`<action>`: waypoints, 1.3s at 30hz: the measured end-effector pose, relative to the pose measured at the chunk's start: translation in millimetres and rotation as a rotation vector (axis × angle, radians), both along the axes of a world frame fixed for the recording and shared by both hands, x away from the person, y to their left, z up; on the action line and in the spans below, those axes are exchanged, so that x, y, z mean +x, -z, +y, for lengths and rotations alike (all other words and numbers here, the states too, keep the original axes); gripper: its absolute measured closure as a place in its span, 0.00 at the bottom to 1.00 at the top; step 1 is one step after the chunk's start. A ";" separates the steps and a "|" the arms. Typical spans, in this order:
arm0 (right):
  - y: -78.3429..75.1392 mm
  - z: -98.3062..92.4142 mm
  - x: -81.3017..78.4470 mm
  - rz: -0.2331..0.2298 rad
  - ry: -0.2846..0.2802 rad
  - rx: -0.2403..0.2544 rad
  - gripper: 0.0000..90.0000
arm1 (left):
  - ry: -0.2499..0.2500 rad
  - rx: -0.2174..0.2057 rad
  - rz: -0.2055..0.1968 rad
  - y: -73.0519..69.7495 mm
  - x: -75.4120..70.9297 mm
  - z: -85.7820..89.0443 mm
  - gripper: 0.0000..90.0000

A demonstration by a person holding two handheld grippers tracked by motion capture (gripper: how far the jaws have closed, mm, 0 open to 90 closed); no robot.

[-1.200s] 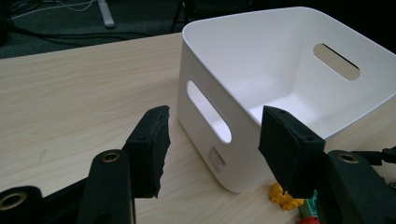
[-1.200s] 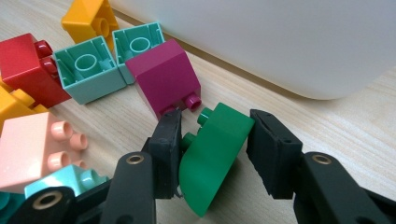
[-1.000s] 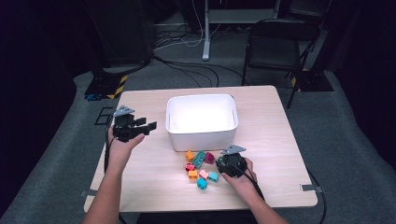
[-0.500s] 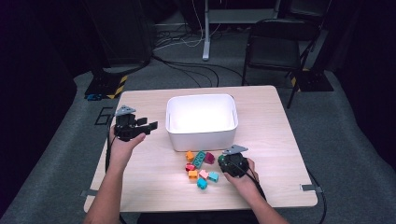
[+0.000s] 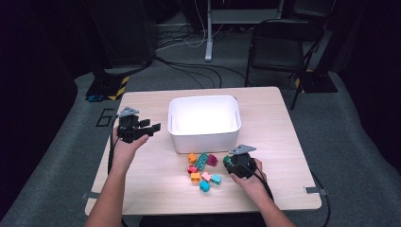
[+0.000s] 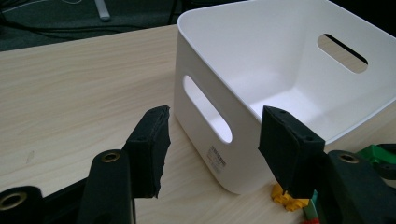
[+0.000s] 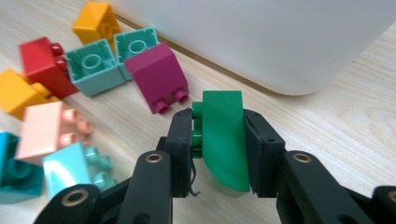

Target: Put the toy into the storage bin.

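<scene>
- The right gripper [image 7: 219, 140] has its jaws pressed on a green block [image 7: 224, 140], one pad on each side; the jaws have just been closing on it. The block has a curved top, and its studs face the left-hand pad in the right gripper view.
- In the high view the right gripper [image 5: 230, 163] sits low over the table [image 5: 269, 123], just in front of the white bin [image 5: 204, 135] and at the right edge of the loose blocks.
- Just beyond the held block lies a magenta block [image 7: 156, 77] (tipped on its side, studs toward the camera), touching two mint blocks [image 7: 109, 60] that show their hollow undersides.
- Farther off are an orange block [image 7: 95, 21] near the bin wall, a red block [image 7: 39, 63], a pink block [image 7: 46, 128] and a light blue block [image 7: 74, 170].
- The left gripper [image 6: 210, 140] has its jaws wide apart with nothing between them, aimed at the bin's near corner and its handle slot [image 6: 208, 109].
- In the high view the left gripper [image 5: 149, 128] is held to the left of the bin, well apart from the blocks.
</scene>
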State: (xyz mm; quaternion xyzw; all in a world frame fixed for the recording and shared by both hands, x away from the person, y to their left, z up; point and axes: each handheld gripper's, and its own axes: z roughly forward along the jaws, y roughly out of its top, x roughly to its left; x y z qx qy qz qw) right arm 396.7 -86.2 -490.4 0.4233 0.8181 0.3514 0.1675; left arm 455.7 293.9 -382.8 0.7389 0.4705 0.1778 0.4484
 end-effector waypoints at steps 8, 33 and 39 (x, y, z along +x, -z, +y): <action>-21.9 -1.9 -5.3 -0.012 -0.032 0.033 0.73 | -0.015 -0.003 -0.005 -2.4 -0.3 4.9 0.48; -83.8 2.0 -4.7 0.002 -0.143 0.047 0.73 | 0.021 0.075 -0.042 -3.3 -1.1 0.0 0.63; -93.2 -0.2 3.1 -0.011 -0.135 0.047 0.73 | 0.011 0.063 -0.038 -4.3 -1.5 0.7 0.63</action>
